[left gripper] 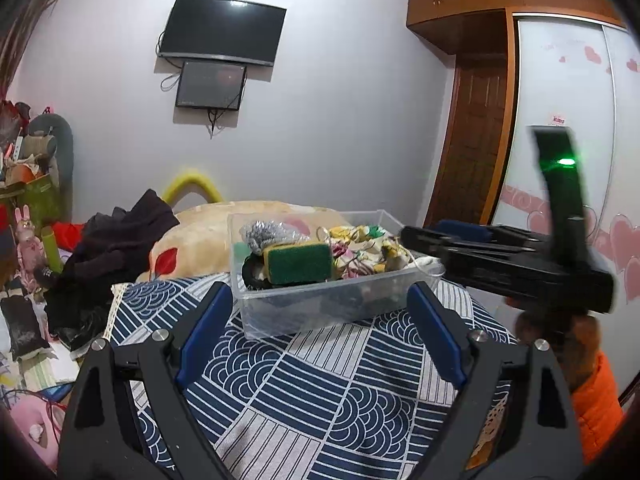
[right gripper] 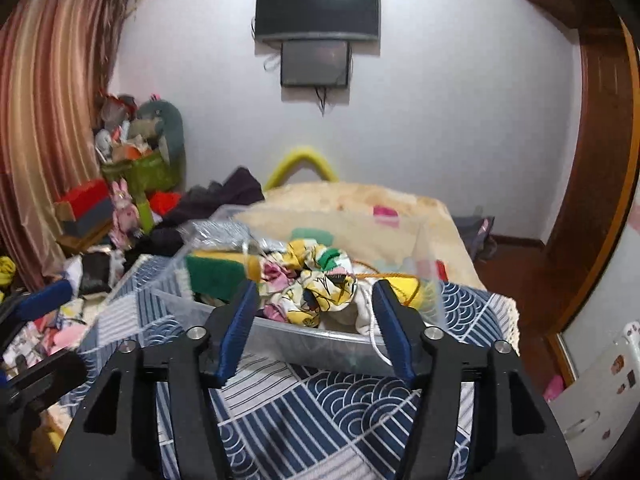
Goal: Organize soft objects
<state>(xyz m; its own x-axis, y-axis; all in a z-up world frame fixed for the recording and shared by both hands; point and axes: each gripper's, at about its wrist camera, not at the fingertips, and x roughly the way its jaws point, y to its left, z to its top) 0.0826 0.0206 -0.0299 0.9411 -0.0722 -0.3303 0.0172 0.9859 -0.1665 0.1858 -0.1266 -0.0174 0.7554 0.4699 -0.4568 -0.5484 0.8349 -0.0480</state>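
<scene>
A clear plastic bin (left gripper: 320,312) stands on a blue-and-white patterned cloth (left gripper: 320,392). It holds a green-and-yellow sponge (left gripper: 298,262), a silver scrubber (left gripper: 268,234) and a floral fabric bundle (left gripper: 364,250). My left gripper (left gripper: 320,332) is open and empty, just in front of the bin. In the right wrist view the bin (right gripper: 320,342), sponge (right gripper: 214,272) and floral bundle (right gripper: 316,284) sit just beyond my open, empty right gripper (right gripper: 316,328). The right gripper also shows at the right of the left wrist view (left gripper: 448,236), beside the bin.
A beige blanket (left gripper: 200,240) and dark clothes (left gripper: 116,248) lie behind the bin. Clutter and boxes (right gripper: 120,184) fill the left side by a curtain. A wooden door (left gripper: 472,140) and a wardrobe (left gripper: 572,120) stand right. Two screens (left gripper: 220,32) hang on the wall.
</scene>
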